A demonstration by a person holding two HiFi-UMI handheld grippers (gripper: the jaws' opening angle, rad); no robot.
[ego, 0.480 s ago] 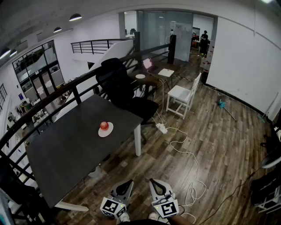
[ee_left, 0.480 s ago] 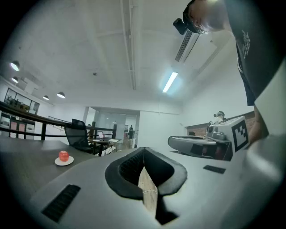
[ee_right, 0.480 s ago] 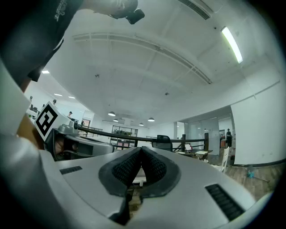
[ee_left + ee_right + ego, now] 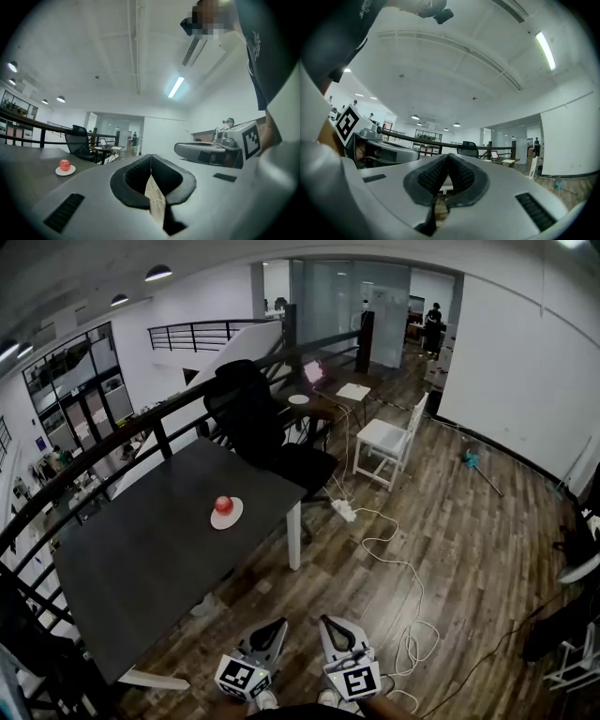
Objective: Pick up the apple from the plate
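The round red apple [image 4: 223, 504] lies untouched on its round white plate [image 4: 235, 515], well apart at eleven o'clock from the left gripper [image 4: 277, 626] and right gripper [image 4: 328, 622], both pressed together and empty, so the whole pick seems left to do.

Open path: bare floor [image 4: 309, 587] lies between the left gripper [image 4: 277, 624], the right gripper [image 4: 326, 622] and the near edge of the table [image 4: 141, 559]. The tabletop is bare all round the plate [image 4: 236, 517], so the apple [image 4: 223, 504] is open from above and every side. Obstacles: a black office chair [image 4: 253, 418] just past the table's far end, a railing [image 4: 112, 451] close along its left side, and a white table leg [image 4: 293, 538] at the right corner. A cable [image 4: 398, 563] trails over the floor to the right; the white chair [image 4: 389, 442] stands well apart.
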